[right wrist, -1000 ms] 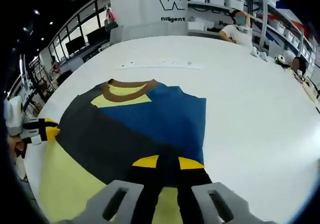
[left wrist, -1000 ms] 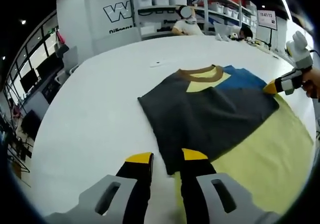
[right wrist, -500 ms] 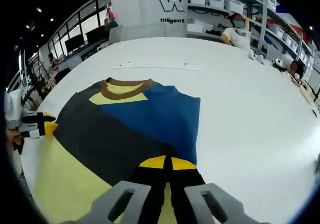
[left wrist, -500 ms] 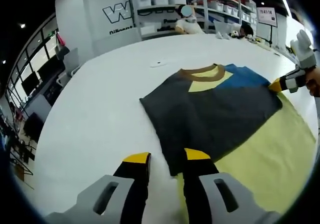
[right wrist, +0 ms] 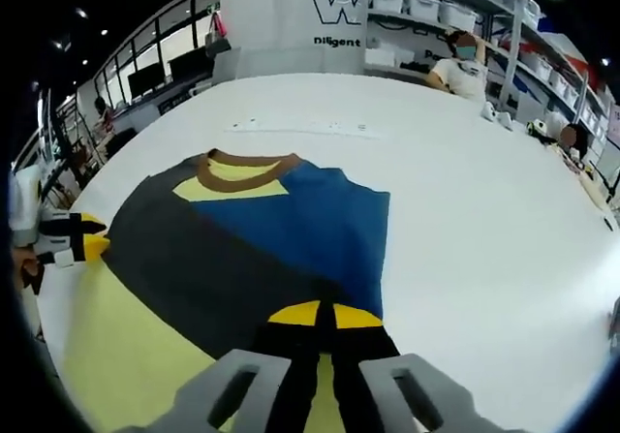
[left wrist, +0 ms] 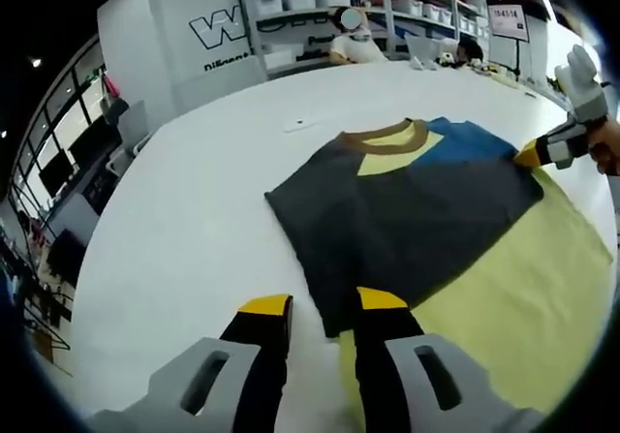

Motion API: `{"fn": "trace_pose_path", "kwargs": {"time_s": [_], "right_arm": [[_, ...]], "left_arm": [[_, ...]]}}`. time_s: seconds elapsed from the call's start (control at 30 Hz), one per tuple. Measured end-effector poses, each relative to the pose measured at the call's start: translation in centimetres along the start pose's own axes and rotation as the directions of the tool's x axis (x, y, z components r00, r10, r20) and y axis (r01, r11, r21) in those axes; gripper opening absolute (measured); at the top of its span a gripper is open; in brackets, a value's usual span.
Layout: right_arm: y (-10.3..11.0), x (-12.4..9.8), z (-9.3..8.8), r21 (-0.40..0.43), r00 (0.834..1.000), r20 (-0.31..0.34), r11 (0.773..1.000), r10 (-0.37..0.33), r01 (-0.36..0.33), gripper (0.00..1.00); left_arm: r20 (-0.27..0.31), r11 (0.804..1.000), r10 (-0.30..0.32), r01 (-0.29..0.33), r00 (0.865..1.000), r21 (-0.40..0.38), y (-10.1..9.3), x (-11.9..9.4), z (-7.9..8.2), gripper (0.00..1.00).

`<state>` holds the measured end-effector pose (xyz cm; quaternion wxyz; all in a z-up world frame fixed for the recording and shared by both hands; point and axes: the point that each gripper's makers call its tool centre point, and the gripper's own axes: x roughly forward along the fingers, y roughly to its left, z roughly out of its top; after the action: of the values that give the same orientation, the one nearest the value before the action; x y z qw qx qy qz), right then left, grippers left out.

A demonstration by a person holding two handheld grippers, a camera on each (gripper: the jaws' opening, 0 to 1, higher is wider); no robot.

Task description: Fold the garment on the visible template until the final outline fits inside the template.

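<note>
Garment (left wrist: pixel 407 210) soft, flat, angular; left gripper (left wrist: pixel 325 307) apart, right gripper (right wrist: pixel 320 312) pinching hem.

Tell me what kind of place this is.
Probably a workshop or lab: storage shelves with white bins, a big white table holding the garment, and monitors along the wall.

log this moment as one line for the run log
phase: mid-fold | garment: partly folded, bottom part still spread flat | left gripper: open at hem corner | right gripper: shut at garment's edge | table: white
</note>
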<state>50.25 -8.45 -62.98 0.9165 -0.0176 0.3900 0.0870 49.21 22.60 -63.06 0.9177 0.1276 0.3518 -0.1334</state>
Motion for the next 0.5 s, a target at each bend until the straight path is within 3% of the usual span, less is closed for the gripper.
{"fn": "trace_pose_path", "kwargs": {"time_s": [0.17,0.5], "right_arm": [[0.0,-1.3,0.5,0.057,0.999,0.036,0.998,0.03,-0.032,0.13],[1.0,-3.9,-0.5,0.044,0.997,0.038,0.997,0.065,-0.067,0.34]], "left_arm": [[0.003,0.999,-0.031,0.031,1.0,-0.023,-0.6,-1.0,0.0,0.31],[0.023,0.996,-0.084,0.085,0.996,-0.028,-1.5,-3.7,-0.2,0.43]]}}
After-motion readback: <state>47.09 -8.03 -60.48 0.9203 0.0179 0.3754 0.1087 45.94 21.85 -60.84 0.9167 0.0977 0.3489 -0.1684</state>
